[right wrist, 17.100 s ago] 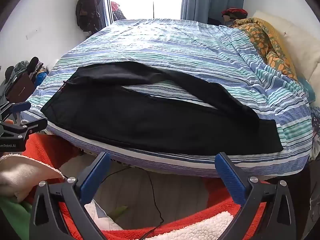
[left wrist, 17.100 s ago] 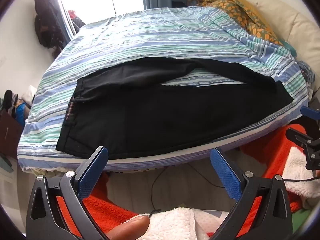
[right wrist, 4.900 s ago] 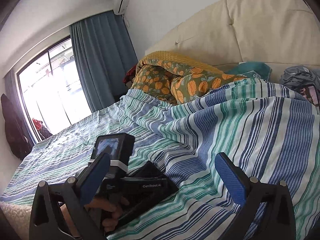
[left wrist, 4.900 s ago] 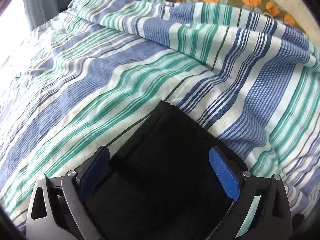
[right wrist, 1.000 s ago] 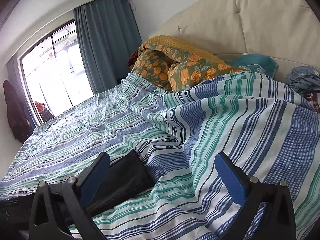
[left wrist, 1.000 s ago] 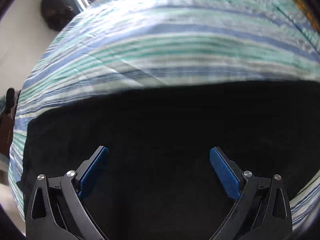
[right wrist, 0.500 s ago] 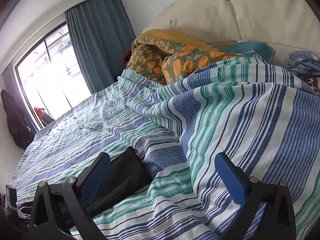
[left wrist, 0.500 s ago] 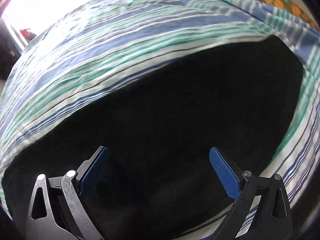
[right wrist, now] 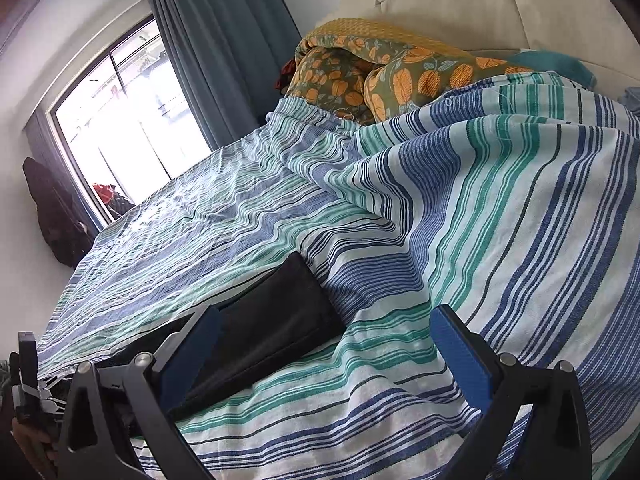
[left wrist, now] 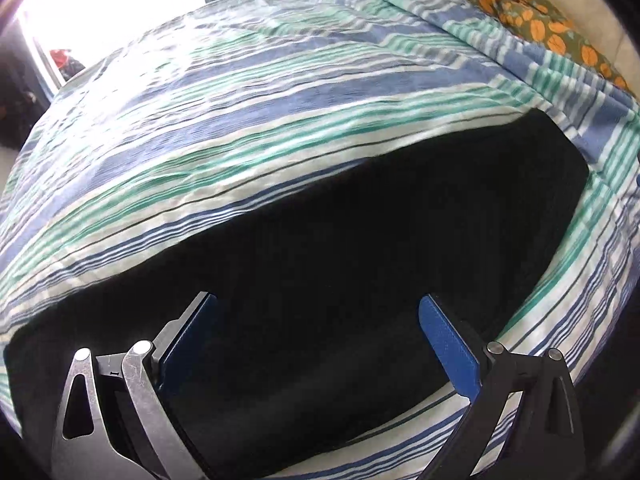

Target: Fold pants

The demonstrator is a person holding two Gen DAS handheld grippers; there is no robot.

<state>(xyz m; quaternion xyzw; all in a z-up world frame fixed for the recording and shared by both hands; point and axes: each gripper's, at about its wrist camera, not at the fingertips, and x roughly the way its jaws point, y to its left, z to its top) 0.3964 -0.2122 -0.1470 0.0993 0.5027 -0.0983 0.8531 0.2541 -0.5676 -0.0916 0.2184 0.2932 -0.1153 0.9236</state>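
The black pants (left wrist: 340, 264) lie flat on the striped bedsheet (left wrist: 248, 92), the two legs stacked as one long strip running toward the right. My left gripper (left wrist: 316, 332) hovers just above the middle of the strip, open, nothing between its blue pads. In the right wrist view the hem end of the pants (right wrist: 280, 312) lies at the lower left on the striped bedsheet (right wrist: 500, 216). My right gripper (right wrist: 326, 344) is open over the sheet just right of that hem, holding nothing. The left gripper's body (right wrist: 28, 380) shows at the far left edge.
An orange-leaf quilt (right wrist: 372, 72) is bunched at the head of the bed against a cream padded headboard (right wrist: 460, 4). A window (right wrist: 124, 120) with blue curtains (right wrist: 224, 48) is beyond the bed. Dark clothes (right wrist: 52, 212) hang on the left wall.
The left gripper has swung rightward along the pants over the last second, so the hem end now shows at right. The right gripper has barely shifted. Both stay open.
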